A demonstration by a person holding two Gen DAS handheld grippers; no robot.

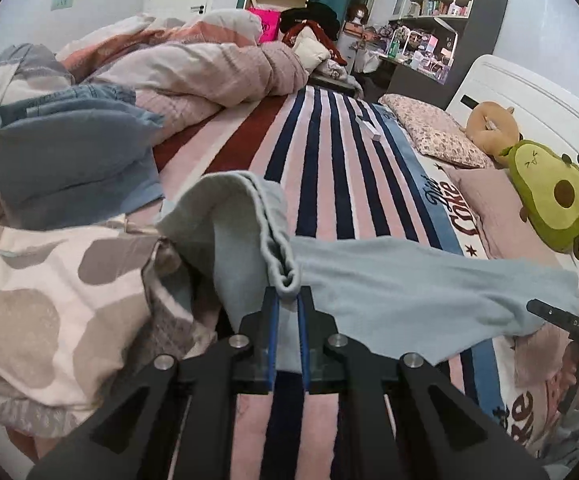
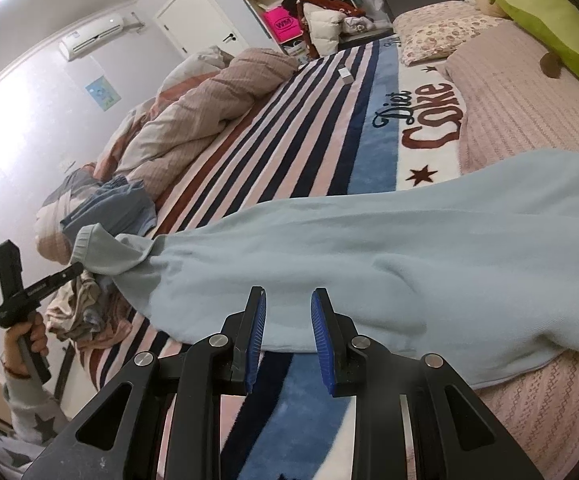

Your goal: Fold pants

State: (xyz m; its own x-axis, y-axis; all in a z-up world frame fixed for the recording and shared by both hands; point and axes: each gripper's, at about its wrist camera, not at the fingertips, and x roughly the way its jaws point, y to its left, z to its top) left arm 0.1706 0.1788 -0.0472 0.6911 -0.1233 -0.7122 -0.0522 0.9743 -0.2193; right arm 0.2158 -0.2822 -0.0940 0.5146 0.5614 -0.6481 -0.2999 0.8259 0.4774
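Left gripper (image 1: 288, 296) pinching pants (image 1: 389, 292) cuff — raised.

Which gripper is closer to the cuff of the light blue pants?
Left. The left gripper is shut on the cuff itself. The right gripper is far along the pants from it, jaws apart at the fabric edge.

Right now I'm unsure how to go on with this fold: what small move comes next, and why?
Probably carry the left gripper, shut on the cuff of the light blue pants, across toward the right gripper, whose jaws stand apart at the fabric's near edge, so the leg doubles over.
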